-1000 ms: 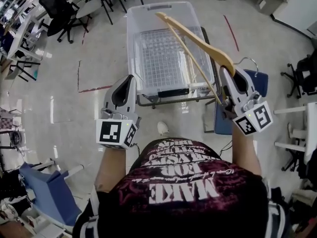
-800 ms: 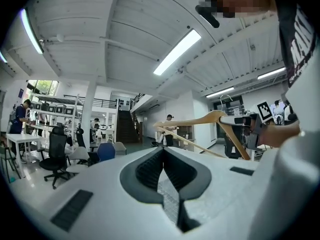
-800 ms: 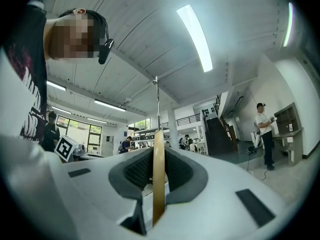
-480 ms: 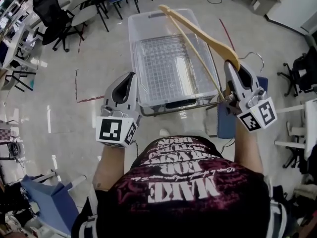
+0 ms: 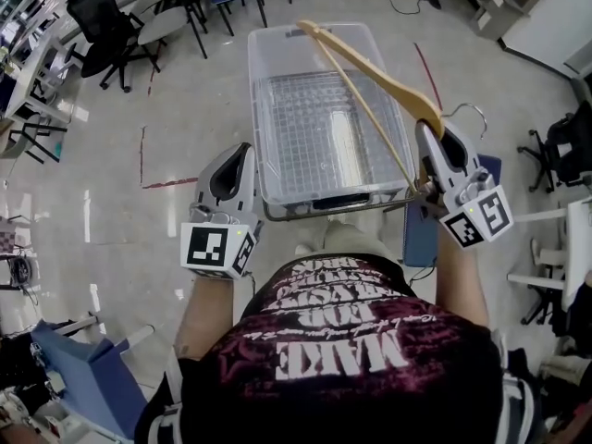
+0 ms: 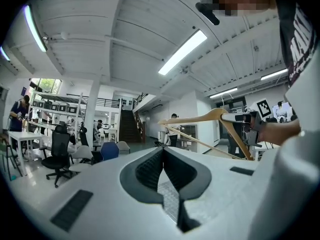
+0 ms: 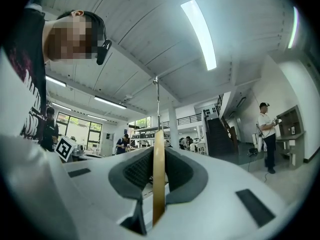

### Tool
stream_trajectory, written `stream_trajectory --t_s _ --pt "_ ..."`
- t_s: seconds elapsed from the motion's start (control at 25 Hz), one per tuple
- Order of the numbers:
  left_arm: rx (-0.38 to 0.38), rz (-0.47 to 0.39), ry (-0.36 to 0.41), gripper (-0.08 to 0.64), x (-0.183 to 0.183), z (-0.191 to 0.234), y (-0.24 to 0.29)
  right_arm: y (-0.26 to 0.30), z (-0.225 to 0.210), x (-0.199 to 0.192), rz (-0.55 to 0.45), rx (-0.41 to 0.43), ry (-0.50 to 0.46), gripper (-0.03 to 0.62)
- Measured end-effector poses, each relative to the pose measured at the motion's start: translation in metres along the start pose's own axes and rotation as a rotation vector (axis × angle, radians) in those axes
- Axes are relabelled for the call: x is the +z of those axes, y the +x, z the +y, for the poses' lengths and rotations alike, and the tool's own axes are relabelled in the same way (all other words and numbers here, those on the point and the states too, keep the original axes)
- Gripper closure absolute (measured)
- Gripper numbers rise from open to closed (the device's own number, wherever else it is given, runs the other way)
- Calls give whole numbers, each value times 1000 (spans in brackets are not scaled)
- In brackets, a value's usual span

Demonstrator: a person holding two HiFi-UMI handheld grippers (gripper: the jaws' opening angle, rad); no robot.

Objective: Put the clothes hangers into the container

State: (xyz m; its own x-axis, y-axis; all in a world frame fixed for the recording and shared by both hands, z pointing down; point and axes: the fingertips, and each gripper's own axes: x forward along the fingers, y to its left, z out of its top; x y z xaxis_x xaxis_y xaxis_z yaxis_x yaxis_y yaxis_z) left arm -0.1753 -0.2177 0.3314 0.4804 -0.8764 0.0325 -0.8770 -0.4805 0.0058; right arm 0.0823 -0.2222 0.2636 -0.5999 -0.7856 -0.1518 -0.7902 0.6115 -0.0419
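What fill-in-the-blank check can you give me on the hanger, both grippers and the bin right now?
The wooden hanger is clamped in one gripper, the person's ____ one.
The left gripper has its jaws together and holds ____.
The clear container has ____ hangers inside it.
Missing words: right; nothing; no.

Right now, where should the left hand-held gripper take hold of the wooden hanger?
Probably the upper arm of the wooden hanger, midway over the container, approached from the left. The right hand-held gripper clamps its flat faces near the hook, leaving that long span free. The left hand-held gripper is shut and must open first.
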Motion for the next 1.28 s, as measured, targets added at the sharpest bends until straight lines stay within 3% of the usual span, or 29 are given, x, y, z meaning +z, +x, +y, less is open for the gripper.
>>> stream_trajectory --t_s 0.44,0.92,1.28 --pt "114 28 -2 554 -4 39 14 55 -22 -19 -5 78 68 531" --pt "91 68 -14 554 -18 42 86 100 -75 -54 62 82 99 531" --pt "77 106 -24 554 -29 45 123 133 -106 -110 157 72 140 531"
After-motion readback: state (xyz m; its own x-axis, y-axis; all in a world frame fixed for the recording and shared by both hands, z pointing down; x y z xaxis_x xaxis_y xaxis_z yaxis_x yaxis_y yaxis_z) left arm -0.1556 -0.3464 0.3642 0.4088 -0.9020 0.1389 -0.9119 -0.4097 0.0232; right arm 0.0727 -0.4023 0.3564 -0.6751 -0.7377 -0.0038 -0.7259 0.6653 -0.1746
